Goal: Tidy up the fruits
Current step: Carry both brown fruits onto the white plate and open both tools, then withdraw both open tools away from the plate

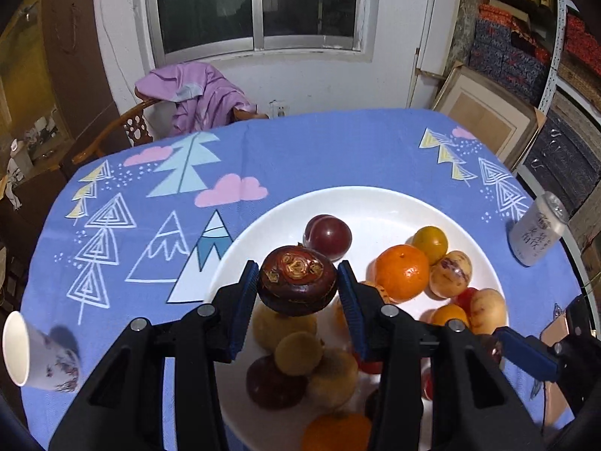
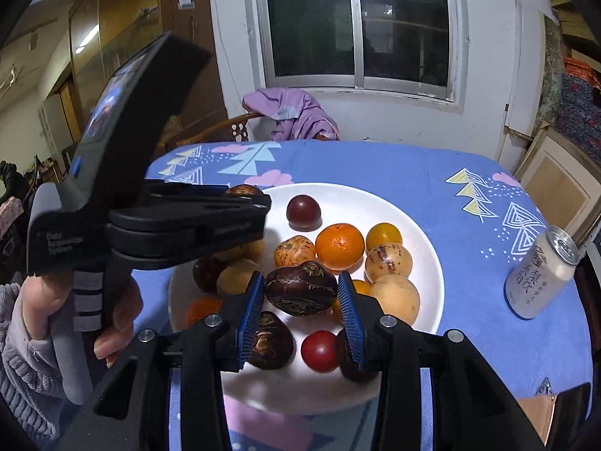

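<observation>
The jaws of the left gripper (image 1: 298, 289) are clenched on a dark brown chestnut-like fruit (image 1: 296, 285), blue pads pressing its two sides, and it hangs above the white plate (image 1: 375, 203) at the centre of the left wrist view. The jaws of the right gripper (image 2: 302, 295) likewise grasp a second dark fruit (image 2: 300, 293), lifted over the same plate at the lower centre of the right wrist view. Both look hard-shelled, light and glossy, so probably a bit slippery; gripping across the widest part, as now, seems the safest hold. Below the jaws the plate holds the rest: more dark fruits, a small red one (image 2: 319, 349), yellowish-brown rounds, then farther back an orange (image 2: 340, 250), pale speckled fruits, a yellow one (image 2: 383, 236) and a dark red plum (image 2: 303, 210) nearest the far rim. Beyond the plate, on the blue patterned tabletop (image 2: 394, 165), a drinks can (image 2: 541, 274) stands at the right and a paper cup (image 1: 33, 353) lies tipped at the lower left of the left view.
</observation>
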A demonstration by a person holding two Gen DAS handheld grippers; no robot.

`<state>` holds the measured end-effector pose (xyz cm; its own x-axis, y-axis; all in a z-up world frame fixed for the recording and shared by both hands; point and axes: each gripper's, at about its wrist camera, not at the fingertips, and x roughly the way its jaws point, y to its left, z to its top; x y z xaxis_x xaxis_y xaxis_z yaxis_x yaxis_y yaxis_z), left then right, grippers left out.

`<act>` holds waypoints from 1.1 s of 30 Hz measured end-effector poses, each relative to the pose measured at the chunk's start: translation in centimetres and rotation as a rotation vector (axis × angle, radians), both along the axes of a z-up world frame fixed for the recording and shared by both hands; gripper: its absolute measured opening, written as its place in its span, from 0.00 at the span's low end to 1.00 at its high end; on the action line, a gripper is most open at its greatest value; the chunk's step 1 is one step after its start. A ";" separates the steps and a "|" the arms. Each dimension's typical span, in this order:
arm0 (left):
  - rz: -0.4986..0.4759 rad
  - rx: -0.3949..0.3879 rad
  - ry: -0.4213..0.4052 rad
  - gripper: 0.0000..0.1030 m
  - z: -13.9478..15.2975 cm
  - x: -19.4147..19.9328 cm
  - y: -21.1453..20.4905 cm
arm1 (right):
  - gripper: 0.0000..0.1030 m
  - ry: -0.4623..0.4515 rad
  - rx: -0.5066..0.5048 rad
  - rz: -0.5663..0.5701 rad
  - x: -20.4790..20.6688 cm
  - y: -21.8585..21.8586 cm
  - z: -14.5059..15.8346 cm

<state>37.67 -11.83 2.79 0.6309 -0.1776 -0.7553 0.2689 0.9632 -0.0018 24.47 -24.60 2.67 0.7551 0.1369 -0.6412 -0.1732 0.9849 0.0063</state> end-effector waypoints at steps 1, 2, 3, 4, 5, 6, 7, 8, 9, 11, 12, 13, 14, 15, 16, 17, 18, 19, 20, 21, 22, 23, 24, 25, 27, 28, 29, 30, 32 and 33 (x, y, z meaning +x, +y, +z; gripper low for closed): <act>0.000 0.001 0.006 0.42 -0.4 0.3 -0.2 | 0.41 0.002 -0.001 -0.001 0.2 0.2 -0.2; -0.003 -0.006 0.014 0.42 -0.7 0.5 -0.4 | 0.41 0.004 0.000 0.002 0.4 0.2 -0.3; -0.008 -0.011 0.023 0.45 -1.0 0.8 -0.5 | 0.41 0.001 -0.008 0.002 0.4 0.3 -0.3; -0.008 -0.004 0.026 0.48 -1.2 1.0 -0.7 | 0.47 -0.007 -0.019 -0.007 0.4 0.4 -0.3; 0.002 0.009 0.019 0.57 -1.2 1.0 -0.8 | 0.60 -0.018 -0.023 -0.015 0.2 0.3 -0.2; 0.010 0.012 0.010 0.66 -1.1 1.0 -0.8 | 0.64 -0.031 -0.021 -0.017 0.0 0.3 0.1; 0.015 0.004 -0.002 0.68 -0.8 0.7 -0.7 | 0.65 -0.038 -0.025 -0.015 -0.3 0.2 0.2; 0.019 -0.004 -0.011 0.68 -0.4 0.5 -0.5 | 0.65 -0.047 -0.029 -0.016 -0.6 0.1 0.6; 0.024 -0.012 -0.021 0.68 0.1 0.1 -0.2 | 0.65 -0.059 -0.027 -0.018 -1.0 0.0 1.0; 0.035 -0.025 -0.039 0.68 1.4 -1.1 0.8 | 0.65 -0.091 0.005 -0.028 -2.2 -0.8 2.5; 0.043 -0.027 -0.054 0.68 2.4 -1.9 1.5 | 0.65 -0.107 0.027 -0.031 -2.9 -1.1 3.3; 0.053 -0.023 -0.074 0.68 3.3 -3.0 2.2 | 0.65 -0.128 0.052 -0.036 -4.0 -1.6 4.3; 0.064 -0.019 -0.096 0.70 4.1 -4.2 2.9 | 0.65 -0.143 0.070 -0.040 -5.0 -1.9 5.0; 0.080 -0.013 -0.123 0.77 5.0 -5.7 3.9 | 0.66 -0.163 0.093 -0.043 -6.4 -2.3 5.7; 0.106 -0.002 -0.147 0.82 5.7 -7.3 4.7 | 0.70 -0.176 0.106 -0.047 -7.5 -2.5 6.0; 0.142 0.010 -0.174 0.91 6.2 -9.4 5.7 | 0.75 -0.189 0.118 -0.055 -8.8 -2.7 6.2; 0.162 0.015 -0.194 0.91 6.4 -11.3 6.5 | 0.77 -0.198 0.130 -0.066 -10.2 -2.9 6.2; 0.172 0.016 -0.202 0.92 6.3 -12.8 7.1 | 0.79 -0.203 0.136 -0.074 -11.3 -2.9 6.0; 0.186 0.022 -0.201 0.92 5.9 -14.9 7.9 | 0.80 -0.204 0.139 -0.085 -12.4 -3.0 5.5; 0.204 0.031 -0.197 0.92 5.4 -16.5 8.3 | 0.81 -0.203 0.140 -0.105 -14.1 -2.9 4.7; 0.220 0.031 -0.195 0.93 4.7 -18.2 8.7 | 0.85 -0.198 0.140 -0.119 -15.1 -2.9 3.9; 0.230 0.021 -0.188 0.93 3.6 -20.3 9.0 | 0.87 -0.187 0.143 -0.137 -16.4 -2.8 2.8; 0.234 0.015 -0.185 0.94 2.8 -21.8 9.2 | 0.90 -0.171 0.149 -0.155 -17.5 -2.8 1.6; 0.236 0.011 -0.181 0.94 1.9 -23.2 9.3 | 0.90 -0.155 0.149 -0.156 -18.3 -2.6 0.7; 0.231 0.006 -0.170 0.94 -0.2 -26.2 9.3 | 0.90 -0.133 0.103 -0.161 -19.8 -2.1 -0.9; 0.227 0.002 -0.169 0.94 -0.7 -27.0 9.3 | 0.90 -0.127 0.074 -0.173 -20.4 -1.9 -1.8; 0.219 -0.005 -0.167 0.94 -1.5 -28.0 9.1 | 0.90 -0.128 0.064 -0.180 -20.9 -1.8 -2.3; 0.213 -0.006 -0.171 0.94 -1.8 -28.5 9.0 | 0.90 -0.135 0.051 -0.188 -21.3 -1.7 -2.6; 0.207 0.003 -0.171 0.94 -1.9 -29.1 8.9 | 0.90 -0.160 0.040 -0.195 -21.5 -1.5 -2.1; 0.201 0.003 -0.184 0.94 -1.3 -29.1 8.7 | 0.90 -0.179 0.039 -0.205 -21.5 -1.6 -1.8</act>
